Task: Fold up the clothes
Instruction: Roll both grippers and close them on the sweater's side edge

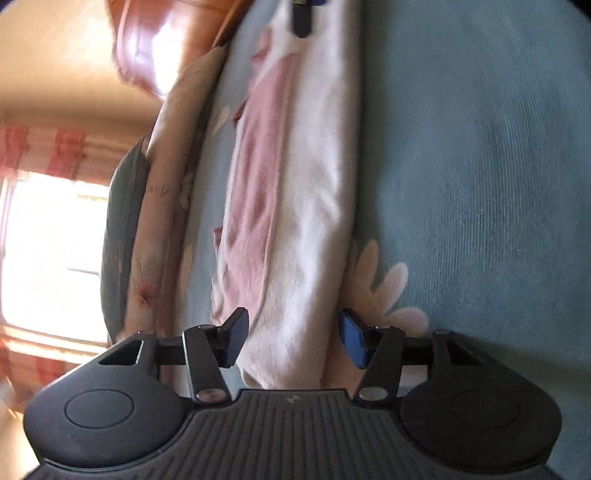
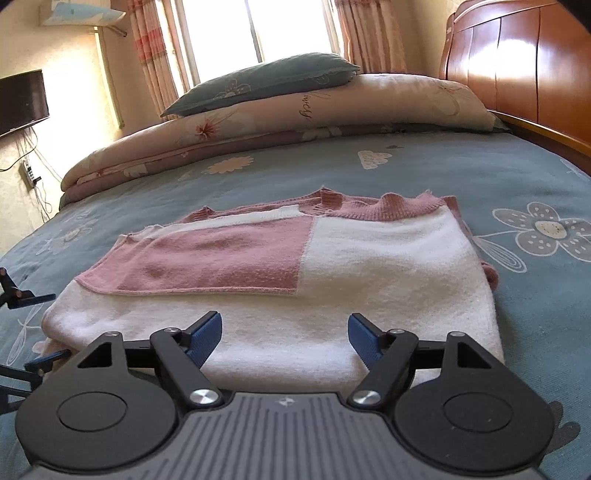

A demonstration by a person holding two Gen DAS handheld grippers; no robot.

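A pink and white knitted sweater lies folded flat on the blue flowered bedsheet. My right gripper is open just above the sweater's near white edge, and its pads touch nothing. In the left wrist view the scene is rolled on its side. There the same sweater runs away from my left gripper. That gripper is open, with the sweater's end lying between its blue pads but not pressed. The left gripper's fingers show at the sweater's left edge, one above and one below. A right gripper finger shows at the far end.
A folded floral quilt with a dark pillow on top lies across the far side of the bed. The wooden headboard stands on the right. A bright curtained window is behind, and a wall screen hangs at the left.
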